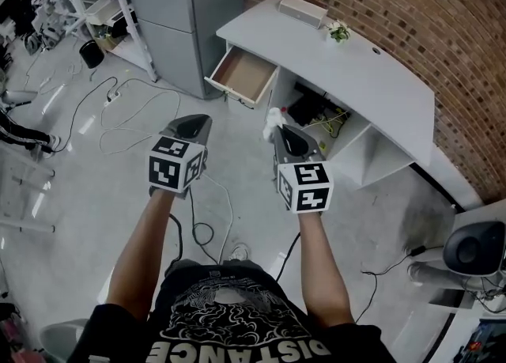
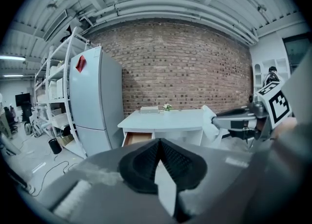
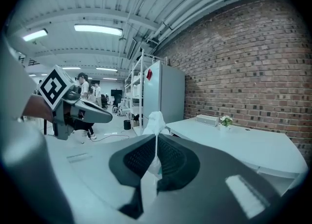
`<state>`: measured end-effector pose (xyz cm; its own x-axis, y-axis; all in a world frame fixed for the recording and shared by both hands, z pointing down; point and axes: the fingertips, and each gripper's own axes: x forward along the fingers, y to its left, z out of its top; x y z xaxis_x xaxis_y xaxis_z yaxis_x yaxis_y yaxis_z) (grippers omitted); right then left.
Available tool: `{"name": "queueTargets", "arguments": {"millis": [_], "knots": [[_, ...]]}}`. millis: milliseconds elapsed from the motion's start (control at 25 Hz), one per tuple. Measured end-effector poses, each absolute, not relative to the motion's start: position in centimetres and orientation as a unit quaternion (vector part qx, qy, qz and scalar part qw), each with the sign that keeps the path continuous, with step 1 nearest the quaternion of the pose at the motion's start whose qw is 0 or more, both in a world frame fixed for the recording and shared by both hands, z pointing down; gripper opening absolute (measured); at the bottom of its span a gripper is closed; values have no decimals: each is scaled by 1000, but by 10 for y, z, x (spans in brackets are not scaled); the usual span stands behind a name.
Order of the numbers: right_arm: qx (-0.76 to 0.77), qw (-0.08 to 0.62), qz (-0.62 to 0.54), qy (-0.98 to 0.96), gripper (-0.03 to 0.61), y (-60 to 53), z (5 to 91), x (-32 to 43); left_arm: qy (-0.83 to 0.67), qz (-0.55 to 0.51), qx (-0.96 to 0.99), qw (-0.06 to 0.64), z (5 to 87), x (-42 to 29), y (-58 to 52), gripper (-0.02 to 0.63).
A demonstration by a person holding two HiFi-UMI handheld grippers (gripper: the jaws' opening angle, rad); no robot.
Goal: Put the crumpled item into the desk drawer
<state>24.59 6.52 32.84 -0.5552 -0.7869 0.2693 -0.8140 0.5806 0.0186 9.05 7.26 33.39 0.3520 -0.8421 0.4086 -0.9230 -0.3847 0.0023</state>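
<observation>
A white crumpled item [image 1: 273,121] [image 3: 155,122] sticks out past the tips of my right gripper [image 1: 279,133] [image 3: 156,137], which is shut on it. It also shows in the left gripper view as the crumpled item [image 2: 209,122] at the right gripper's tip. My left gripper [image 1: 196,124] [image 2: 159,142] is held beside it to the left, shut with nothing in it. The desk drawer [image 1: 242,74] [image 2: 137,137] stands pulled open at the left end of the white desk [image 1: 357,77], its wooden inside bare. Both grippers hang in the air short of the desk.
A grey speaker box [image 1: 302,11] and a small flower pot [image 1: 339,33] sit on the desk top. A tall grey fridge [image 1: 180,13] stands left of the drawer. Cables [image 1: 126,120] trail over the floor. A brick wall [image 1: 411,21] backs the desk.
</observation>
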Motion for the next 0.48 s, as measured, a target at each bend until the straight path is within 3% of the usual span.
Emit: {"name": "queueTargets", "arguments": {"millis": [480], "knots": [[425, 125, 57, -895, 8, 46, 336, 236, -570, 183, 792, 117, 336, 82, 63, 0]]}}
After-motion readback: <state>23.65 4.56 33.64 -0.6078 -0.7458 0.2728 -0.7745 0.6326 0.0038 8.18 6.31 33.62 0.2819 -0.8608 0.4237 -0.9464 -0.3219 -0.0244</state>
